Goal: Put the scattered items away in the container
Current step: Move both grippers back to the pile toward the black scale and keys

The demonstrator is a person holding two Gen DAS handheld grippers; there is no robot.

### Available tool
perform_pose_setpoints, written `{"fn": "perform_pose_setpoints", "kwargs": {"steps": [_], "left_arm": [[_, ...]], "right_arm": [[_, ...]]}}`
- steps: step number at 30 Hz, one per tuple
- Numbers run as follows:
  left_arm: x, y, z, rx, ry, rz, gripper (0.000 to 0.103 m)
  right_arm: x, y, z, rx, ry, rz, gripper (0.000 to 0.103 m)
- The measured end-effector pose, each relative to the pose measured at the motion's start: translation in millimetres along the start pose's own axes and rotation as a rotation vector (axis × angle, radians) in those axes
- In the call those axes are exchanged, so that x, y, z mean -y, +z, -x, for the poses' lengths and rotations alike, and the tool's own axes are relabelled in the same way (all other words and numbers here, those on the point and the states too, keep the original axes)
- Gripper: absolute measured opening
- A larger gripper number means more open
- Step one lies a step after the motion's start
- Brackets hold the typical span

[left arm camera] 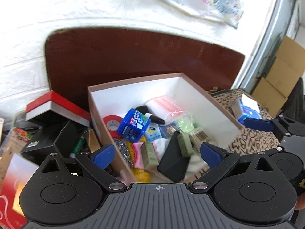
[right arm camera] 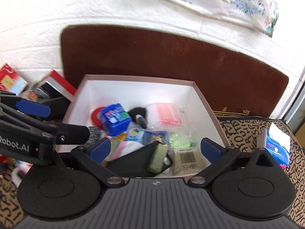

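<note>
In the left wrist view the left gripper [left arm camera: 159, 153] is hovering empty, jaws wide apart, over the cardboard box [left arm camera: 137, 80] holding a stiff, light blue tub [left arm camera: 133, 125], while in the right wrist view the right gripper [right arm camera: 155, 148] is gaping likewise, with a soft blue tissue pack [right arm camera: 277, 148] lying on the patterned cloth [right arm camera: 246, 133] outside, probably graspable across its sides.

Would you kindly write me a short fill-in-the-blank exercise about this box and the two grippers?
1. Both the left gripper and the right gripper have their jaws ____.
2. The roll of tape inside the box is coloured ____.
3. The blue tub lies ____ the box.
4. The tissue pack outside the box rests on a cloth printed with ____.

Missing words: open; red; inside; letters
</note>
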State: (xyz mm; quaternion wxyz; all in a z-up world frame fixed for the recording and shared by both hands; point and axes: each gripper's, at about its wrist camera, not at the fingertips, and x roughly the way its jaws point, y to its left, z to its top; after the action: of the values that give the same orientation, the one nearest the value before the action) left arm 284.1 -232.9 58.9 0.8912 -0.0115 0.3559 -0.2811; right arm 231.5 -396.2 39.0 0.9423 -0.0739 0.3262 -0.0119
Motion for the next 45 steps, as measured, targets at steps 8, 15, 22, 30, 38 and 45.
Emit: {"fn": "perform_pose_setpoints", "kwargs": {"steps": [8,15,22,30,38,45], "left_arm": [[-13,-58,81,0.072,0.029,-0.003,0.102],[-36,-140,137,0.152,0.109,0.049,0.102],[-78,-213,156,0.122,0.14,0.205,0.102],[-111,-247,172,0.133,0.219,0.236,0.102],[-157,-257,188,0.142,0.279,0.251,0.101],[-214,-257,191,0.135,0.342,0.319,0.093]], "right_arm": [[-47,-27,64,0.117,0.092,0.051,0.102],[-105,-68,93,0.155,0.171,0.101,0.102],[-169,-112,100,0.159,0.214,0.215,0.102],[-220,-136,92,0.137,0.283,0.286,0.102],[-257,-133,73,0.098,0.391,0.246,0.102],[-305,-133,54,0.049,0.497,0.264,0.102]]}}
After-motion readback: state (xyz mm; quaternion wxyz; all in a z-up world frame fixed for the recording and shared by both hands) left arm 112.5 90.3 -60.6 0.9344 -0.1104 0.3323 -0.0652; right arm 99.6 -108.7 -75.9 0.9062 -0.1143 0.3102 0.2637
